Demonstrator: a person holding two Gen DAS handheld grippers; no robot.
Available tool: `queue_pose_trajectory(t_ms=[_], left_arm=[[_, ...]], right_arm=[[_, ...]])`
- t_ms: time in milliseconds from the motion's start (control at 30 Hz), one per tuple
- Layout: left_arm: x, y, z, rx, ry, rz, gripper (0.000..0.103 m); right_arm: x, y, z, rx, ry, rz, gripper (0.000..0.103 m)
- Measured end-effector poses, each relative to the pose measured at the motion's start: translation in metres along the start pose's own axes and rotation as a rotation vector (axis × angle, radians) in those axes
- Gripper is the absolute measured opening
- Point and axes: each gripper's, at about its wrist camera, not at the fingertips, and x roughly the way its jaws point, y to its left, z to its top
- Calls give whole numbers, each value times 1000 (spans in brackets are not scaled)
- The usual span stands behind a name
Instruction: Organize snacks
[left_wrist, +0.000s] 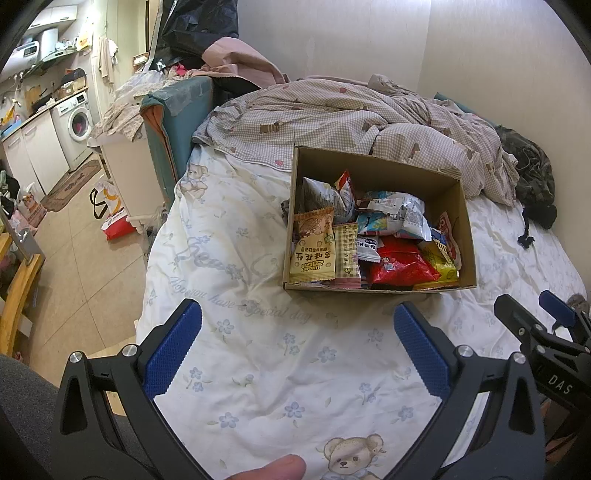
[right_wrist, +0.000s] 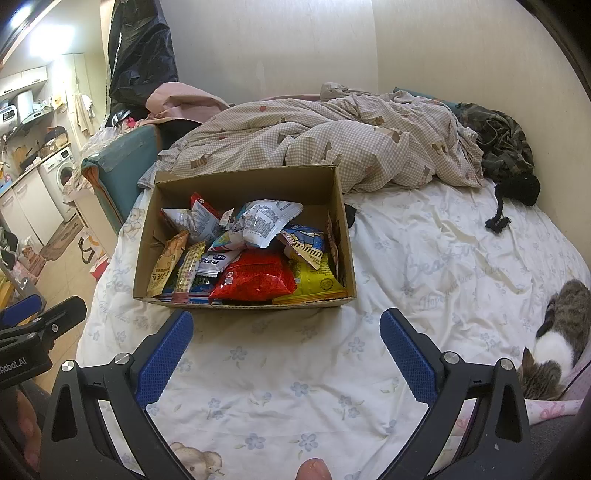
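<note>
An open cardboard box (left_wrist: 467, 236) sits on the bed, filled with several snack packets; it also shows in the right wrist view (right_wrist: 144, 236). A red bag (left_wrist: 402, 266) (right_wrist: 255, 277), a yellow bag (right_wrist: 317, 282), a peanut packet (left_wrist: 314, 245) and silver packets (right_wrist: 262, 221) lie inside. My left gripper (left_wrist: 297, 317) is open and empty, a little short of the box's near wall. My right gripper (right_wrist: 286, 326) is open and empty, just in front of the box. Each gripper shows at the edge of the other's view.
A white floral sheet (left_wrist: 258, 350) covers the bed. A crumpled checked duvet (right_wrist: 332, 147) lies behind the box. A cat (right_wrist: 557, 343) lies at the bed's right edge. Dark clothing (right_wrist: 506, 147) sits by the wall. Floor and bags (left_wrist: 110, 210) are to the left.
</note>
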Motion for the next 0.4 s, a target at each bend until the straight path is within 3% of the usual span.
queue_pose_trajectory(t_ms=[400], left_arm=[[-5, -1, 3, -12, -6, -4, 103]], right_arm=[[-2, -2, 1, 2, -13, 5, 103]])
